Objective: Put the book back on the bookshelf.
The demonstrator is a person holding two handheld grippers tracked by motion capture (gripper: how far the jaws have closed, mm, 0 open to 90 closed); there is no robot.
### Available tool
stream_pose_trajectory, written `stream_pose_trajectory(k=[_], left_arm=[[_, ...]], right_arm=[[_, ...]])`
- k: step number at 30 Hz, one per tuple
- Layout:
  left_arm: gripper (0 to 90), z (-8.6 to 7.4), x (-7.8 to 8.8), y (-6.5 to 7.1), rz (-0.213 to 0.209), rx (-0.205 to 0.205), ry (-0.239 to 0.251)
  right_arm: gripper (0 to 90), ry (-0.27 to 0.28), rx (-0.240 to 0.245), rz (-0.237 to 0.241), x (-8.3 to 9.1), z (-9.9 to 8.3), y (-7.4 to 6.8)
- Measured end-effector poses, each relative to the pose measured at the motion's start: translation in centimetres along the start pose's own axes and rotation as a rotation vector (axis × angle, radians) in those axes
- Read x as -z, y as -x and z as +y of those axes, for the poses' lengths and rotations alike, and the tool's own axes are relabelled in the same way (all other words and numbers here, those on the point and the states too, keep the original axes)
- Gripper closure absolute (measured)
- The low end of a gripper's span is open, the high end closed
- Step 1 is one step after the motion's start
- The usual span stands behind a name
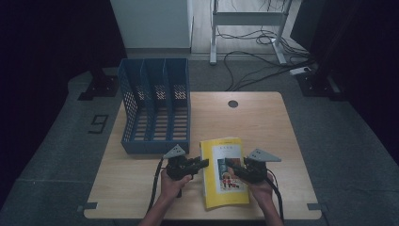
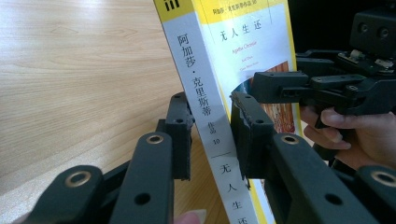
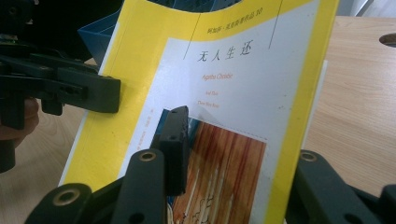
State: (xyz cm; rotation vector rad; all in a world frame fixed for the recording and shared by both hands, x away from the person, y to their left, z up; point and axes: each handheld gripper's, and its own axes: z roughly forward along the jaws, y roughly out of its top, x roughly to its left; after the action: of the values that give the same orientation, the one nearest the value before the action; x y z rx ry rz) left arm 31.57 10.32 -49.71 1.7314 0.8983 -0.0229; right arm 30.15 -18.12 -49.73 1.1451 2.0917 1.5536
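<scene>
A yellow paperback book with a white cover panel sits between my two grippers near the table's front edge. My left gripper is shut on the spine side, with one jaw on each face of the book beside the white spine. My right gripper reaches in from the opposite edge. In the right gripper view the book stands between the jaws: one jaw lies just over the cover picture, the other is hidden behind the book. The pads do not seem to press, so it is open.
A blue file rack with three slots stands at the table's back left, close behind the book. The wooden table has a round cable hole at the back. Cables and a white desk frame lie on the floor beyond.
</scene>
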Motion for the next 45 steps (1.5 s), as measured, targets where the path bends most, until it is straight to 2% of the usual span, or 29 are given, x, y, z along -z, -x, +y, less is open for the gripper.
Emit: stream_pose_trajectory(k=[10,15,25,29,33,41,45], left_arm=[[70.6,0.0,0.1,0.1,-0.010,0.002,0.004],[70.8,0.1,0.2,0.4,-0.015,-0.011,0.011],[70.9,0.2,0.3,0.8,-0.020,-0.033,0.017],[70.7,0.1,0.3,0.8,-0.025,-0.022,0.017],[70.7,0.2,0.4,0.9,-0.028,-0.026,0.021],[70.8,0.4,0.6,1.3,-0.033,-0.050,0.023],[71.0,0.4,0.7,1.6,-0.037,-0.068,0.027]], right_arm=[[51.9,-0.021,-0.014,-0.022,-0.4,-0.2,0.2],[39.3,-0.026,-0.043,-0.052,-0.6,-0.3,0.3],[24.4,-0.050,-0.094,-0.075,-1.0,-0.4,0.7],[21.2,-0.063,-0.115,-0.064,-1.4,-0.7,0.8],[20.1,-0.068,-0.114,-0.054,-1.5,-0.8,0.8],[19.8,-0.059,-0.122,-0.038,-1.3,-0.6,0.8],[15.1,-0.059,-0.135,-0.037,-1.4,-0.7,0.9]])
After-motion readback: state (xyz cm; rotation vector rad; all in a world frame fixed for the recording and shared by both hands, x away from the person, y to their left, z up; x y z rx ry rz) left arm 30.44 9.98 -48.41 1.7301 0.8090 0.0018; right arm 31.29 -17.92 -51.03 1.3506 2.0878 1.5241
